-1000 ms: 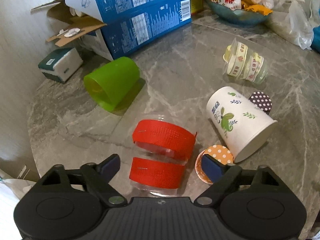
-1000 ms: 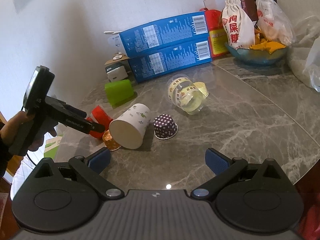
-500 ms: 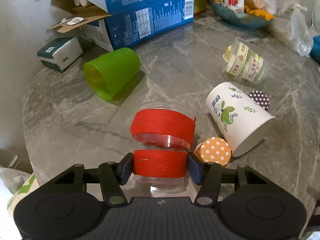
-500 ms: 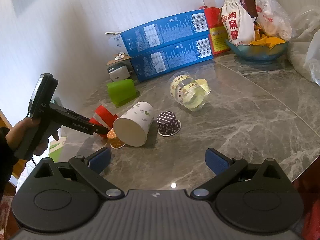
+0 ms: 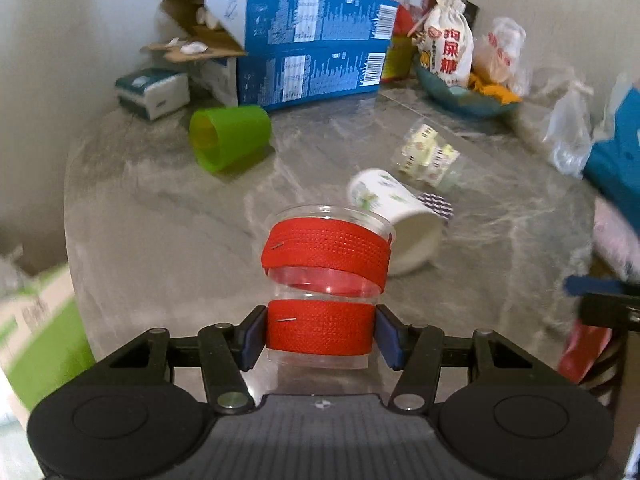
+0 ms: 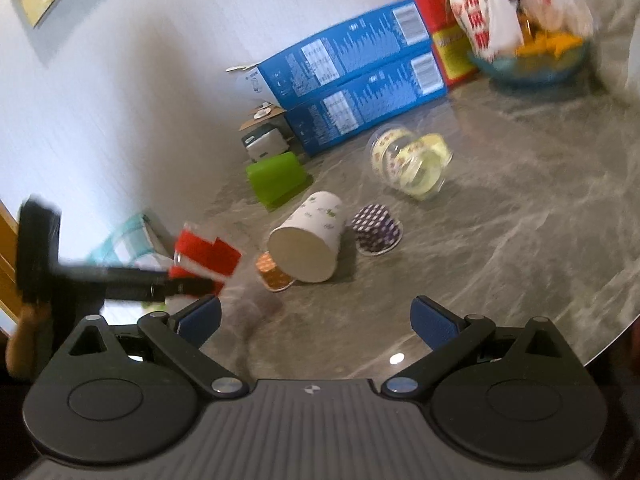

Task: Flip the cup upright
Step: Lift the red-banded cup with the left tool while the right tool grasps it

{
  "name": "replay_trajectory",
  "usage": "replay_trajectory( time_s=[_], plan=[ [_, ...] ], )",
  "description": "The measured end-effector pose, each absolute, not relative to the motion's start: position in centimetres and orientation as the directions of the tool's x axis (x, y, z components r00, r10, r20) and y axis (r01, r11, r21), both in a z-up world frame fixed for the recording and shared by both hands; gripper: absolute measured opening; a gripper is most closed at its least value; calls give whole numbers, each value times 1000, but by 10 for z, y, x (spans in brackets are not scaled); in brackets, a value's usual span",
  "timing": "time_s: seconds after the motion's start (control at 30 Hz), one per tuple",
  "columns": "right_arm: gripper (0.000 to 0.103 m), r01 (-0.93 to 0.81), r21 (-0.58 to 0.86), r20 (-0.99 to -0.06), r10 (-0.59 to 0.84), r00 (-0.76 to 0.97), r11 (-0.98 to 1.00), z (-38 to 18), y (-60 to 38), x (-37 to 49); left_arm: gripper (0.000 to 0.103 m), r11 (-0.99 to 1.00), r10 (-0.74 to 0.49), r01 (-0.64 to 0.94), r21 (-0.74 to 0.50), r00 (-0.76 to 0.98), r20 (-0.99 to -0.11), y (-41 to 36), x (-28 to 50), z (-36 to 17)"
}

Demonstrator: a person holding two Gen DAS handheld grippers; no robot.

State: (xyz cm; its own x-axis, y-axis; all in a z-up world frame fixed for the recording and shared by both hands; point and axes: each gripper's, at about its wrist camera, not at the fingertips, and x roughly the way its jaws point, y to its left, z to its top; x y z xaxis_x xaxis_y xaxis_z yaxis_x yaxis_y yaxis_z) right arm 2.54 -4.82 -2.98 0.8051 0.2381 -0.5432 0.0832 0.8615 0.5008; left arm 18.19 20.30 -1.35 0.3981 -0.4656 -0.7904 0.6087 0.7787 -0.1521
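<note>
There are six cups: one clear cup with red bands, one green, one white paper, one clear yellow, and two small dotted ones. Two blue boxes sit stacked. Two grippers show.

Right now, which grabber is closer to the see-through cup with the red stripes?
Left. The left gripper is shut on the clear cup with red bands, pads pressing its lower band. The right gripper is open and empty, off to the cup's right, not touching it.

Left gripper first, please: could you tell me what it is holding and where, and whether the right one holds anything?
The left gripper clamps the clear cup on its lower red band, near the base. The right gripper is open, holding nothing.
</note>
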Motion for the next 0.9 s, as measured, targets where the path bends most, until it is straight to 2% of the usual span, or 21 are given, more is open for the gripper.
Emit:
replay_trajectory(
  time_s=[0.2,0.53,0.9],
  plan=[
    [102,121,632,-544,328,772,765,-48,-57,28,60,789,-508,543,-288,312,-803,187,142,-34],
    [102,145,700,-557,407,724,700,-59,-62,25,60,776,-552,489,-399,219,-805,157,110,-47],
    [100,146,705,-594,465,656,694,-68,-54,43,60,769,-551,495,-405,190,-813,144,100,-50]
  ],
)
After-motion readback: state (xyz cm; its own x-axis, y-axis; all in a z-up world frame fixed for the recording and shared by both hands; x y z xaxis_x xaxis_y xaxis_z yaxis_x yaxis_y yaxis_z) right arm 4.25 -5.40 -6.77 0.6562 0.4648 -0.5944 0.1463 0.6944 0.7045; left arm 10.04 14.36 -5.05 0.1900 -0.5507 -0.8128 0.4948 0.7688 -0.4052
